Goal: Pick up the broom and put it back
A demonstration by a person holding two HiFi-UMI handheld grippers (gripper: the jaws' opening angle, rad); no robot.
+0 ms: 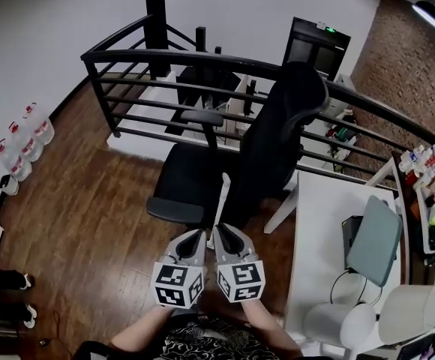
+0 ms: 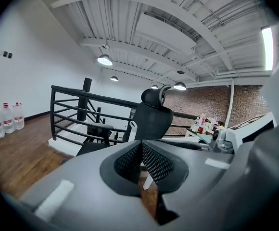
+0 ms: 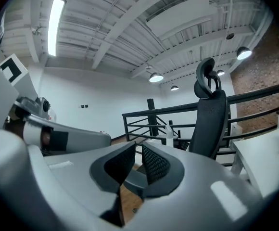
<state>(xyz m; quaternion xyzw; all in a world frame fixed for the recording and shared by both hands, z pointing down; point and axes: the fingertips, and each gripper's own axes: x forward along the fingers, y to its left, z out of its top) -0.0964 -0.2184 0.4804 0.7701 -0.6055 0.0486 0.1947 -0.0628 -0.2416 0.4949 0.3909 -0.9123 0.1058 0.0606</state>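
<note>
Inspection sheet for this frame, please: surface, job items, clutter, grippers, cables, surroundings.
Surface: wood floor.
Job's things: no broom clearly seen; a white handle-like upright stands by the black office chair, its lower end hidden behind the grippers.
Clutter: water bottles by the wall, shoes at lower left, small items at far right.
Grippers: left gripper and right gripper side by side, jaws together, nothing between.
Cables: one black cable hanging off the white table.
Surroundings: black railing, brick wall.
</note>
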